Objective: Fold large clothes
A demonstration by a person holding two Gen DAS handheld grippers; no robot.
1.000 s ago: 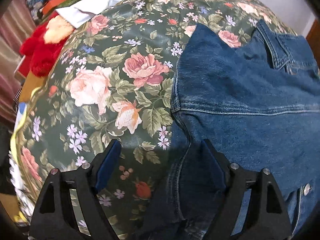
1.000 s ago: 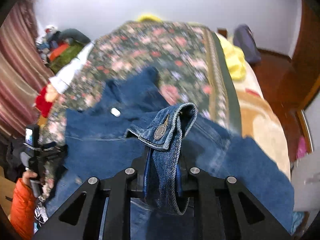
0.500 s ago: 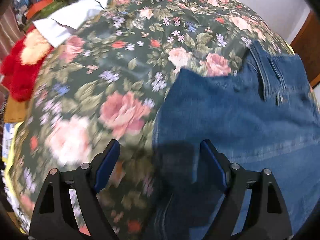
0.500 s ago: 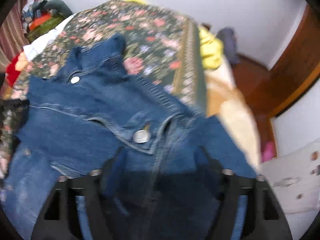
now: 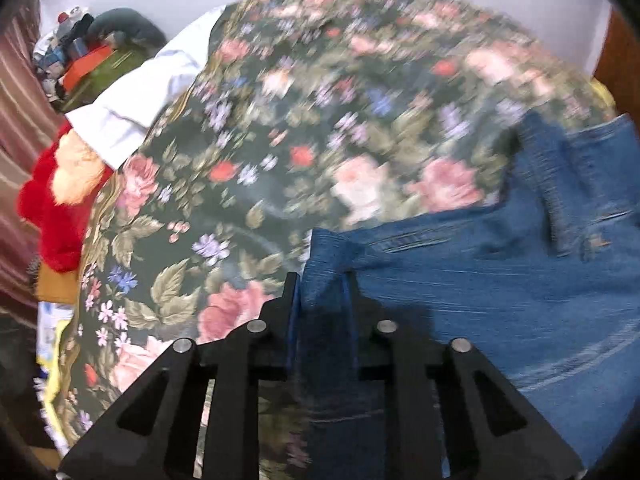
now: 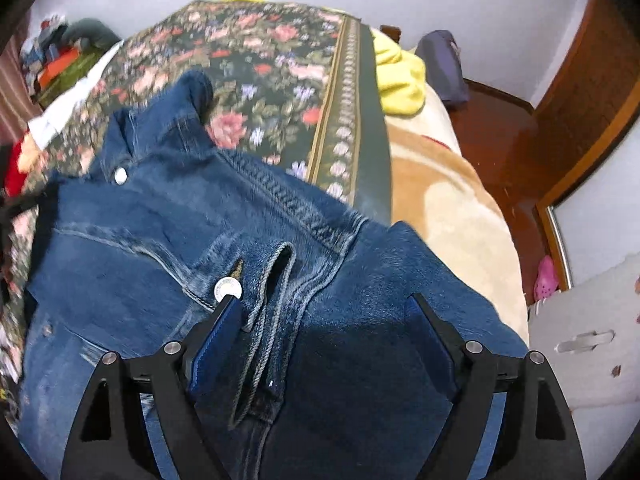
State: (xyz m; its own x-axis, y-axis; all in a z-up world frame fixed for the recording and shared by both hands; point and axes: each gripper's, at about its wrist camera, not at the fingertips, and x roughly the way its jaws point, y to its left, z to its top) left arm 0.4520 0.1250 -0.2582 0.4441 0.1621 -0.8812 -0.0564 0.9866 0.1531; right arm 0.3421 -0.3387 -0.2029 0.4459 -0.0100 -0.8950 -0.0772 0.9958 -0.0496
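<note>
Soft, even indoor light; motion blur smears the floral bedspread [image 5: 304, 128], fisheye bends and darkens the corners.

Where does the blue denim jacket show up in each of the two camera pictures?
Left wrist view: the denim jacket fills the lower right, its edge pinched between the fingers.
Right wrist view: it covers the lower left and centre, lying under the spread fingers.
Shared landmark: the floral bedspread under it.
</note>
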